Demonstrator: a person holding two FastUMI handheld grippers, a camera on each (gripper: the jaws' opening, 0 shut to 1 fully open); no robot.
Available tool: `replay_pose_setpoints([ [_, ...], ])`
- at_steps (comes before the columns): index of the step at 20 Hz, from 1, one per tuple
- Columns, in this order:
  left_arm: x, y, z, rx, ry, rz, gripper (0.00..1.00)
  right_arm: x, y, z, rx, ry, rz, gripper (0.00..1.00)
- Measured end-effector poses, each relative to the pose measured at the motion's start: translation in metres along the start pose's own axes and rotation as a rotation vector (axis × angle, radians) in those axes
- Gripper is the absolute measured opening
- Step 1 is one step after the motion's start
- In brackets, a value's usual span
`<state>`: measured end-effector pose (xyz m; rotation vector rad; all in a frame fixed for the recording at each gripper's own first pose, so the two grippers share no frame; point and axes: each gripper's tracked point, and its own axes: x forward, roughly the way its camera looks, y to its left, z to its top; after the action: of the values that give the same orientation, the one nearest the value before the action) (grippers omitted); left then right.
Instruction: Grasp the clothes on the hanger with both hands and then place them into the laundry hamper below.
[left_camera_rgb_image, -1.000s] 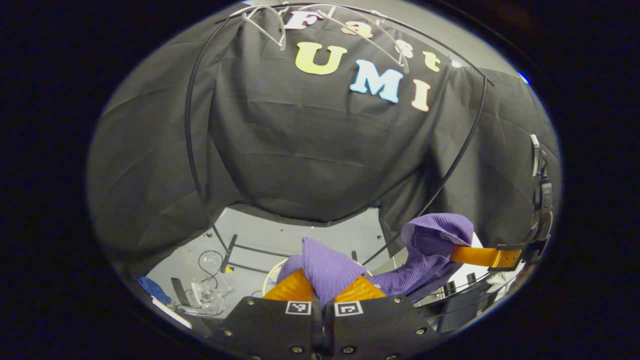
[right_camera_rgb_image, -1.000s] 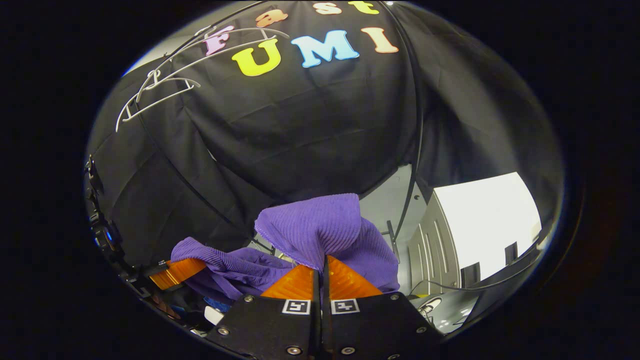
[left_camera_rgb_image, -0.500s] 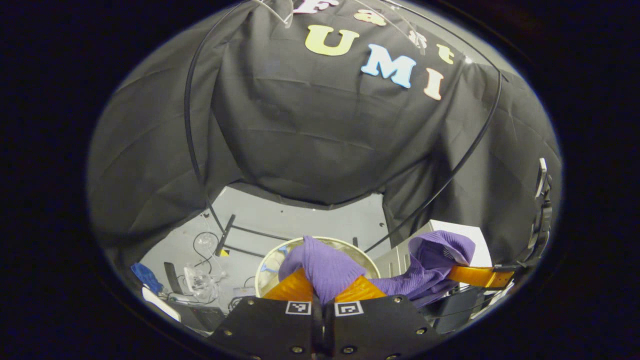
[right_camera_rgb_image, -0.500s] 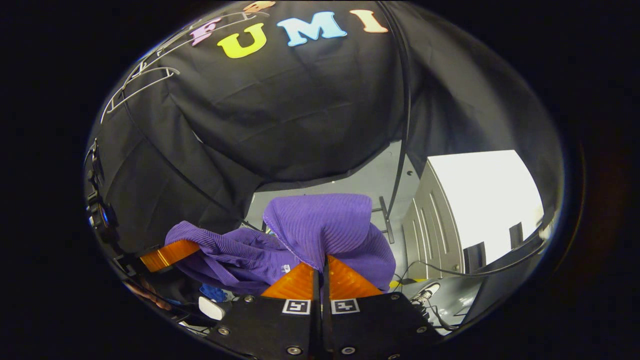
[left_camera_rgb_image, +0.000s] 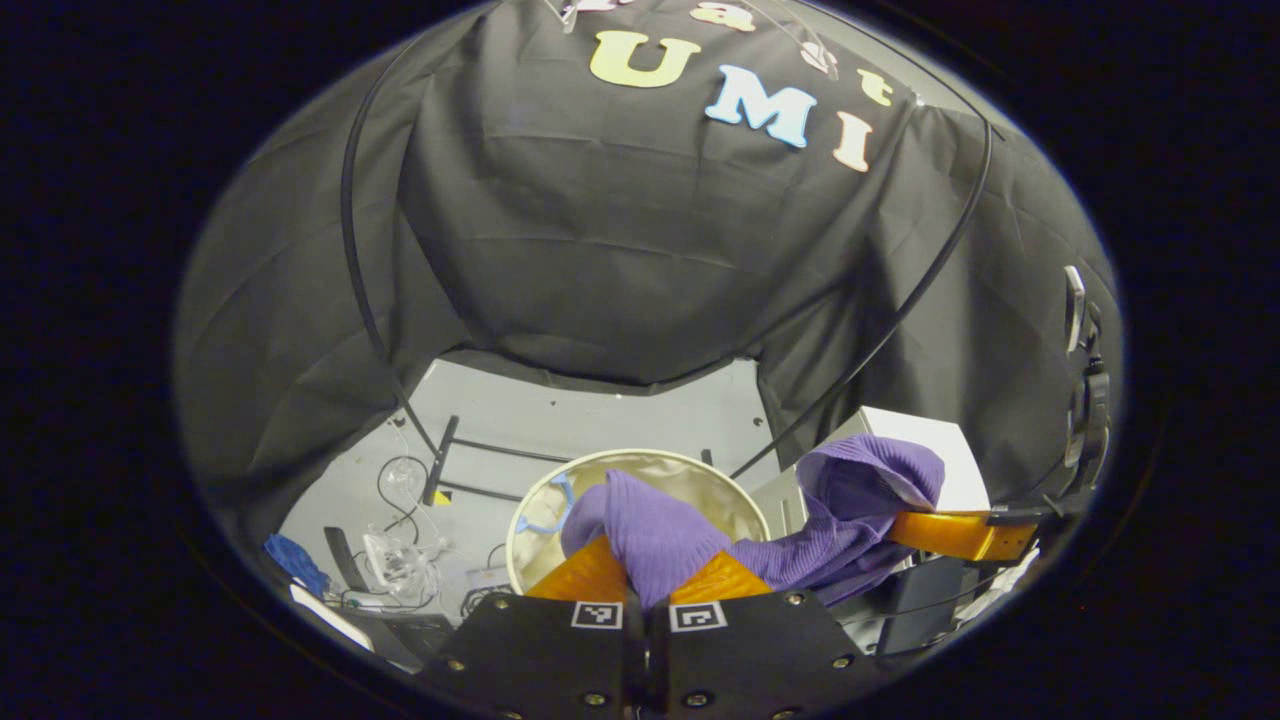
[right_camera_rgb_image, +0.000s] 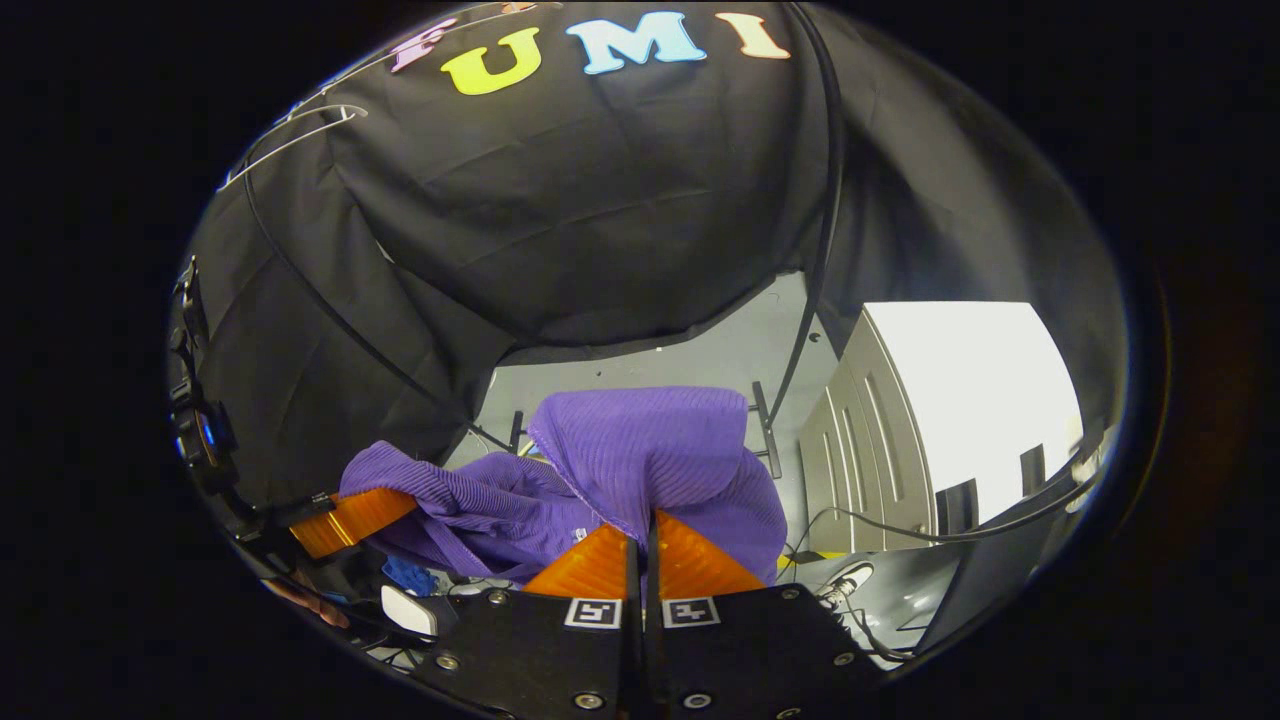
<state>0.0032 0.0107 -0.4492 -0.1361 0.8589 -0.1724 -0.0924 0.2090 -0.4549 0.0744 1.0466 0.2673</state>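
Purple clothes hang between the two grippers, off the hanger now. In the left gripper view, the left gripper sits at 6 o'clock with both orange fingers pressed tight on a bunch of the purple cloth. The rest of the cloth stretches over toward 4 o'clock, where the right gripper pinches its other end. In the right gripper view, the right gripper is at 6 o'clock, its fingers closed on a big fold of the clothes, and the left gripper holds the far end near 8 o'clock.

Just behind the cloth in the left gripper view is the laundry hamper, round with a pale rim and a shiny lining. It is below the clothes, and the clothes are not inside it yet.

White hanger wire shows up near 11 o'clock in the right gripper view, bare.

So the grabbing part looks done. What is left, I think, is to lower the clothes into the hamper and let go with both grippers.
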Motion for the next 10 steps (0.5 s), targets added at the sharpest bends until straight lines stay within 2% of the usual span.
replay_pose_setpoints([
  [10,0.0088,0.0002,0.0,0.029,0.011,0.011,0.02,0.0016,-0.0016,-0.0016,-0.035,0.03,0.001,0.03],
])
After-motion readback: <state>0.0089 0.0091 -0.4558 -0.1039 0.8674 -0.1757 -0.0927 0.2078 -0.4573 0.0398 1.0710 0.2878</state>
